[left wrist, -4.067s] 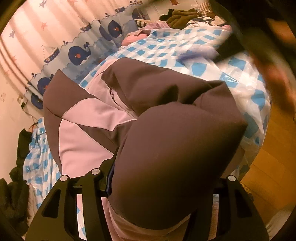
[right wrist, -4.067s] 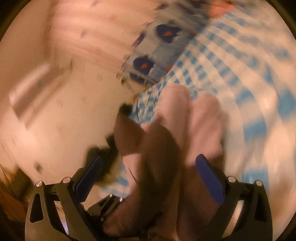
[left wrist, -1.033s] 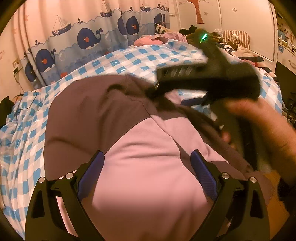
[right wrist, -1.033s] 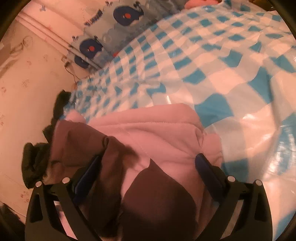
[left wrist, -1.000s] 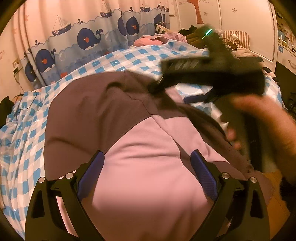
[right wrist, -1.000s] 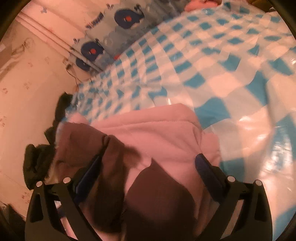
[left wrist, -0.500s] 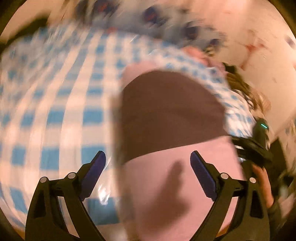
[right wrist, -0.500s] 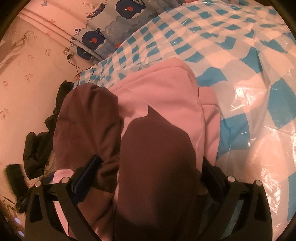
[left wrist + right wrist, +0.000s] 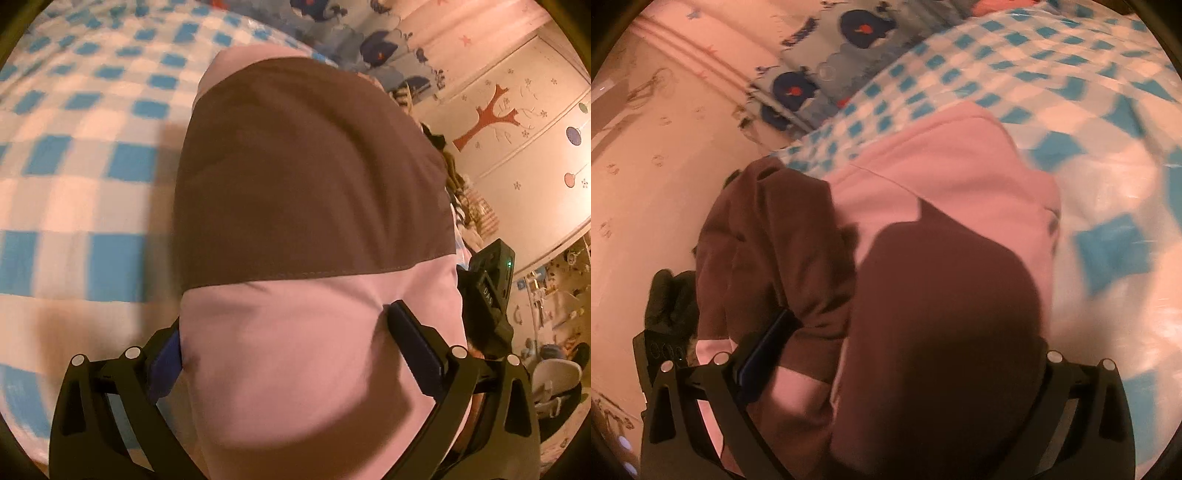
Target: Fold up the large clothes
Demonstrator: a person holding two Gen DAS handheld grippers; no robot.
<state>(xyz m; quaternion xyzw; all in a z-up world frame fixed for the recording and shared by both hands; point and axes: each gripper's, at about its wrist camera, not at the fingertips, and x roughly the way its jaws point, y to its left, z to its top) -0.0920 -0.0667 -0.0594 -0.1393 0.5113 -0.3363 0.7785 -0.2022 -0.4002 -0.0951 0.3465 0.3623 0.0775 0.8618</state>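
currently the jacket (image 9: 314,192), brown and pink, lies folded into a bundle on the bed (image 9: 74,184), which carries a blue and white checked cover under clear plastic. in the left wrist view the bundle fills the middle of the frame: its pink panel sits nearest the camera and its brown panel runs beyond it toward the whale-print curtain (image 9: 373,40). the left gripper (image 9: 291,354) stands wide apart with the pink panel bulging between its two fingers; the blue pads appear at either flank of the cloth, and whether they press it cannot be told. the other tool's black body (image 9: 487,291), with a green light, shows at the right edge of the bundle.

in the right wrist view the jacket (image 9: 942,295) again lies between the fingers of the right gripper (image 9: 897,350), whose fingers are spread; the left blue pad (image 9: 764,343) lies against a brown fold, while the right finger is hidden under brown cloth, so a grasp cannot be confirmed. pink cloth reaches away onto the checked cover (image 9: 1089,110). dark clothing (image 9: 668,299) lies beside the bundle at the left. the view is partly blurred.
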